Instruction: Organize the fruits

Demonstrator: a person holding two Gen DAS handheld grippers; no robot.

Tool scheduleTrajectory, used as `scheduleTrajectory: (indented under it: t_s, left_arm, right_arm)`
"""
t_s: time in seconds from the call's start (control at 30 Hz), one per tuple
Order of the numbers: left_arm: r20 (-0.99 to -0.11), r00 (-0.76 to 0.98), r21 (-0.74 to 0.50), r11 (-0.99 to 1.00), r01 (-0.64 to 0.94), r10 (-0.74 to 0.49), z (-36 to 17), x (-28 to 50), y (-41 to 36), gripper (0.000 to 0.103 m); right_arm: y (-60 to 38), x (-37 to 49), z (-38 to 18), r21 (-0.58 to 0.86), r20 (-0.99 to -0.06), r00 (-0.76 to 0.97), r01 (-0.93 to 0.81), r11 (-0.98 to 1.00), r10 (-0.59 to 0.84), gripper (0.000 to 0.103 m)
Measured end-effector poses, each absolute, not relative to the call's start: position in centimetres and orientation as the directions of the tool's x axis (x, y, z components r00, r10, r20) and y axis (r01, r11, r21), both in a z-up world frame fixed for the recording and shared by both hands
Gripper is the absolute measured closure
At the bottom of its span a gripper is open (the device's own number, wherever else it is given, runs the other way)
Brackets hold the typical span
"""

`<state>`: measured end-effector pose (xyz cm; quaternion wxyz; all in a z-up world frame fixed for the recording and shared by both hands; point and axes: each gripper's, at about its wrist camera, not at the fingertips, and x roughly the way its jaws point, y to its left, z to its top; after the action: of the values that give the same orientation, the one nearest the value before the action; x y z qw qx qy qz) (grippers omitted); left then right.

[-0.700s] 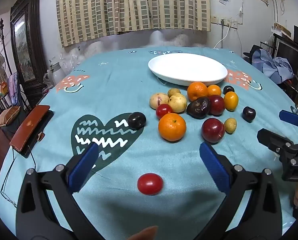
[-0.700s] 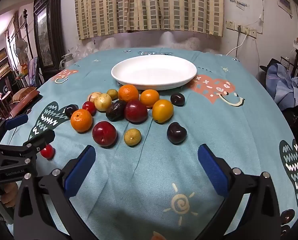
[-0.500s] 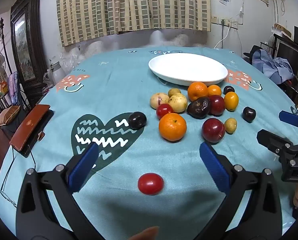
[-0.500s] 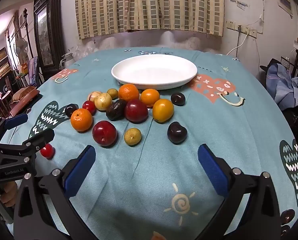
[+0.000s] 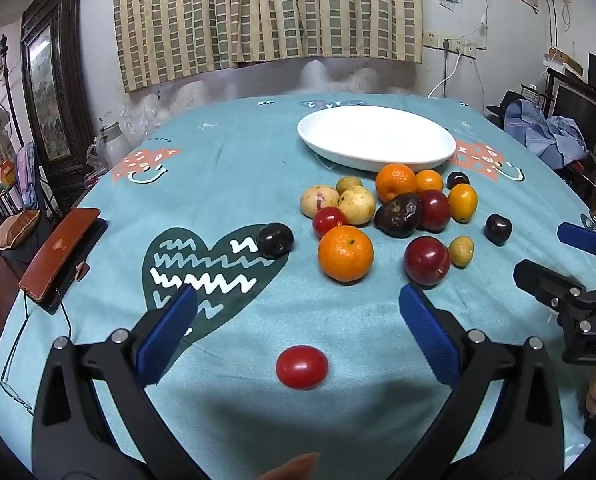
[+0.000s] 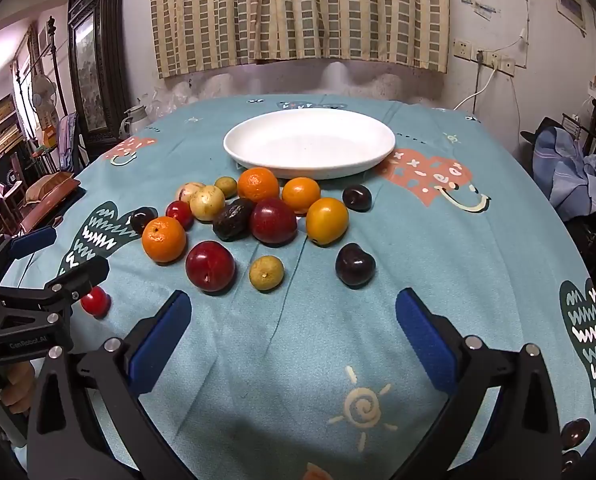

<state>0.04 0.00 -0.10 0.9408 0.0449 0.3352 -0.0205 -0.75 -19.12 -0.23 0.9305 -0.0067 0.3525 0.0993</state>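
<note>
An empty white plate (image 5: 376, 136) (image 6: 310, 142) stands at the far middle of the table. Several fruits lie in a cluster in front of it: oranges (image 5: 345, 253), red plums (image 5: 427, 260) (image 6: 210, 266), dark plums (image 6: 355, 265), yellowish fruits (image 6: 266, 272). A small red tomato (image 5: 302, 366) (image 6: 95, 301) lies apart, between the open jaws of my left gripper (image 5: 298, 326). My right gripper (image 6: 292, 330) is open and empty, over bare cloth just short of the cluster.
The table wears a teal cloth (image 6: 418, 240) with heart and smiley prints. A brown case (image 5: 60, 252) lies at the left edge. Two dark fruits (image 6: 574, 434) lie near the right front edge. Furniture and clothes stand around the table.
Both grippers have barely moved. The fruits and the plate stay in place.
</note>
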Motion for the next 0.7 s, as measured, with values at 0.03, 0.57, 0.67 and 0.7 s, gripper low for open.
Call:
scheduleTrajectory:
  t_s: [0.03, 0.57, 0.67, 0.7]
  left_arm:
    - [-0.633, 0.774, 0.070, 0.995, 0.068, -0.008, -0.07, 0.03, 0.03, 0.002]
    - [-0.641, 0.768, 0.067, 0.995, 0.071, -0.012, -0.16, 0.01, 0.13, 0.002]
    - [-0.641, 0.768, 0.067, 0.995, 0.070, -0.011, -0.18, 0.00, 0.09, 0.002]
    - [-0.641, 0.768, 0.067, 0.995, 0.070, -0.011, -0.18, 0.00, 0.09, 0.002]
  right_arm:
    - [-19.12, -0.72, -0.26, 0.057, -0.658, 0.731, -0.189, 0.980, 0.179, 0.001]
    - [-19.17, -0.66, -0.35, 0.058, -0.660, 0.730, -0.189, 0.980, 0.180, 0.001]
    - [-19.17, -0.67, -0.36, 0.059, -0.660, 0.729, -0.189, 0.980, 0.180, 0.001]
    - [-19.16, -0.68, -0.35, 0.059, -0.660, 0.729, -0.189, 0.980, 0.180, 0.001]
